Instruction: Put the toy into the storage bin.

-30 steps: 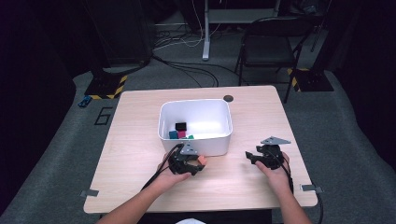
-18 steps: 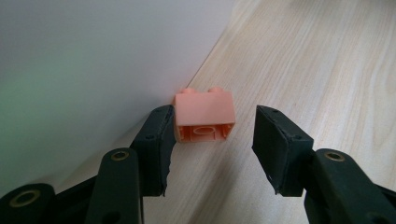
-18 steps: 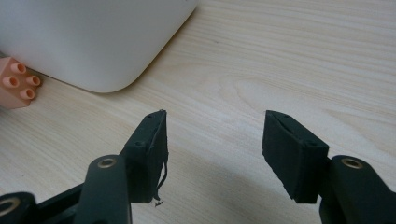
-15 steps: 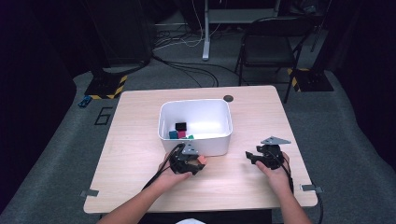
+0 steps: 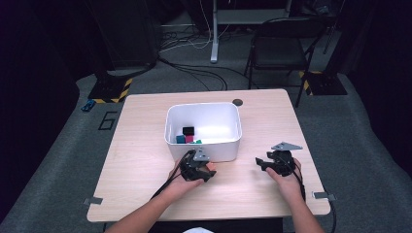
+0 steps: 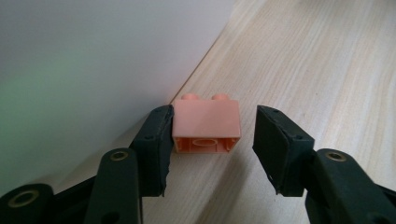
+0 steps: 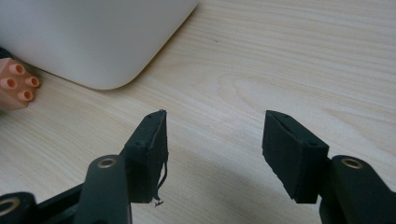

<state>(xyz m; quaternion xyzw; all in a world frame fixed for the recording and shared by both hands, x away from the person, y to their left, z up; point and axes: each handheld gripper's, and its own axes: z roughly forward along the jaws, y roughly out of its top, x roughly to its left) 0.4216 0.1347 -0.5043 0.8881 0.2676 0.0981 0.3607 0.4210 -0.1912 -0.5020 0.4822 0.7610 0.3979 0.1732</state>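
Left gripper view has the peach brick (image 6: pixel 206 123) on the table (image 6: pixel 327 70) just beside the white bin (image 6: pixel 93 60), between the parted jaws of the left gripper (image 6: pixel 212 144): one pad touches its side, the other stands clear. Off to the right, the right gripper (image 7: pixel 212 154) rests with its jaws apart over bare wood, nothing between them. Small coloured blocks (image 5: pixel 188 136) lie inside the bin.
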